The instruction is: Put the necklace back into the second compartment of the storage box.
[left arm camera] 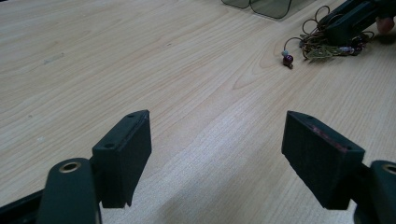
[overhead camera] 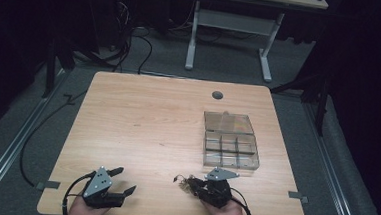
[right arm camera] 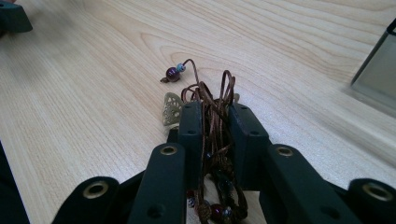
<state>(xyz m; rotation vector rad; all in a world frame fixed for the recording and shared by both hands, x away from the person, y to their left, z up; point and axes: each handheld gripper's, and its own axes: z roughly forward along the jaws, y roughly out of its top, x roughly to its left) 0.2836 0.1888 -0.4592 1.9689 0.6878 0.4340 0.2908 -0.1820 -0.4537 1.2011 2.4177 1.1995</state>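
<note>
Wood-grain bench [overhead camera: 152, 120] carries everything, and on its near left edge the left hand-held gripper [overhead camera: 122, 179] is rested with its jaws spread wide and nothing between them, apparently kept in reserve. Toward the right, a tangle of brown cord with beads and a pale filigree charm, a corded necklace [right arm camera: 212, 116], is clamped between the nearly closed pads of the right hand-held gripper [right arm camera: 215, 114], low on the bench near the front edge. A loose end with a dark red bead [right arm camera: 172, 73] is left trailing on the wood. Just beyond, a clear compartment box [overhead camera: 231, 145] is set with its lid open, probably as the destination. How the cord is knotted cannot be made out, and its lower loops are hidden behind the jaws.
</note>
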